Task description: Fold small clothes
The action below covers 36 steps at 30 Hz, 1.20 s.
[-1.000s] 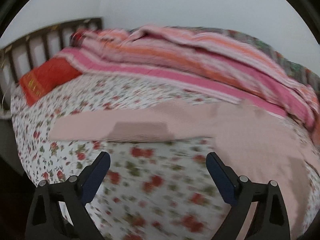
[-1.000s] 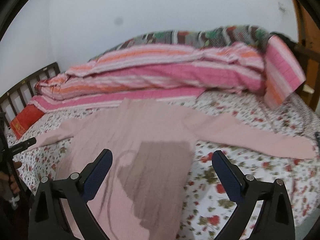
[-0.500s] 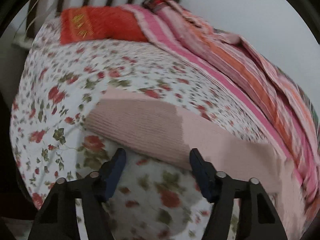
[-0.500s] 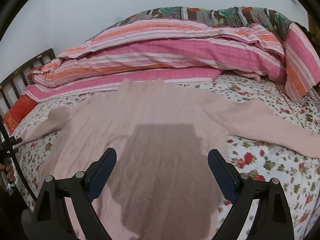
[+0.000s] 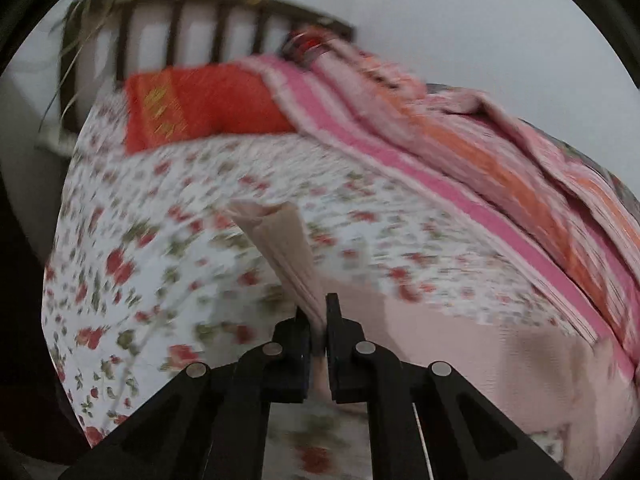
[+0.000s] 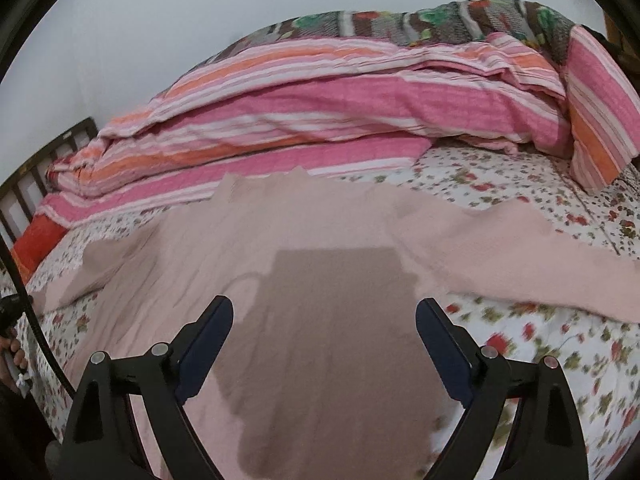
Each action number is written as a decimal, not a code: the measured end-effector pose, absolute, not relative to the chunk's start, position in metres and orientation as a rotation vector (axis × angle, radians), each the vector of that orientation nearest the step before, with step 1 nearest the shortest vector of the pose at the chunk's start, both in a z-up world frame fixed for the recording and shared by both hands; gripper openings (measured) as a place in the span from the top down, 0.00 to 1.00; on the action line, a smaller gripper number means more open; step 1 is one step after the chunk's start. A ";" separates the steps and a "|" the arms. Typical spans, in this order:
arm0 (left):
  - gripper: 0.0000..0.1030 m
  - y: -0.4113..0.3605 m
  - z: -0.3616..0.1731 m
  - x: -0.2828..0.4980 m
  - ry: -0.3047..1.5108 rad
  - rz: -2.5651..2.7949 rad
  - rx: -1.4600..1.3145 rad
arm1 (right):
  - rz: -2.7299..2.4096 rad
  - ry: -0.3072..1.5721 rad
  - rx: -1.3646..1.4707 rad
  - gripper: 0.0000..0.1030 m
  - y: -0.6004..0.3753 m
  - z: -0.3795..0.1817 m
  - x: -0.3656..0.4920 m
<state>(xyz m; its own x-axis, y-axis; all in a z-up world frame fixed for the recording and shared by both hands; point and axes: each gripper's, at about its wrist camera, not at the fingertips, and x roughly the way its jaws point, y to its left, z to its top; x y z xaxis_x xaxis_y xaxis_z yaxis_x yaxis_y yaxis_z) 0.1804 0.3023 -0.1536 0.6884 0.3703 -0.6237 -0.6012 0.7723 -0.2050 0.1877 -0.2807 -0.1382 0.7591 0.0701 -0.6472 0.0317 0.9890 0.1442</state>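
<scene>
Left wrist view shows the pink sweater [image 5: 460, 352] lying on the floral bedsheet [image 5: 160, 240], with the end of one sleeve [image 5: 286, 248] lifted off the bed and standing up in a narrow folded strip between the fingers of the left gripper [image 5: 318, 320]. Its jaws are pressed together on that sleeve, the cloth pinched just above the black finger bases, and the free cuff end points away toward the head of the bed. This view is blurred, so finer detail of the knit cannot be made out. Right wrist view looks down on the body of the same sweater [image 6: 320, 280], spread flat across the middle of the bed with its neckline toward the far side and its other sleeve [image 6: 520, 264] stretched out to the right over the sheet. The right gripper [image 6: 324, 320] hangs above the lower part of the sweater with its jaws wide apart and nothing between them; its dark shadow falls on the fabric directly ahead. Beyond the sweater, a striped pink and orange quilt [image 6: 340, 112] is heaped along the far edge of the bed against the pale wall [image 6: 200, 20], with a darker patterned blanket [image 6: 420, 24] on top of it. A red pillow [image 5: 200, 108] lies at the head of the bed, partly tucked under the quilt's edge, just in front of the dark slatted headboard [image 5: 200, 16].
</scene>
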 end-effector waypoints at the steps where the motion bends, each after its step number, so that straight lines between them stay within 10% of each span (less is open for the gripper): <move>1: 0.93 0.289 -0.144 0.185 0.584 0.538 -0.390 | 0.008 0.701 0.151 0.11 -0.288 -0.135 0.189; 13: 0.93 0.074 -0.057 0.267 0.516 0.187 -0.150 | -0.130 0.621 0.260 0.11 -0.405 -0.113 0.174; 30: 0.93 -0.212 -0.133 0.279 0.709 -0.269 0.020 | -0.203 0.606 0.281 0.11 -0.466 -0.131 0.159; 33: 0.83 -0.222 -0.141 0.268 0.722 -0.324 0.026 | -0.214 0.611 0.259 0.11 -0.464 -0.131 0.161; 36: 0.46 -0.212 -0.138 0.261 0.727 -0.297 0.004 | -0.184 0.600 0.278 0.11 -0.461 -0.130 0.162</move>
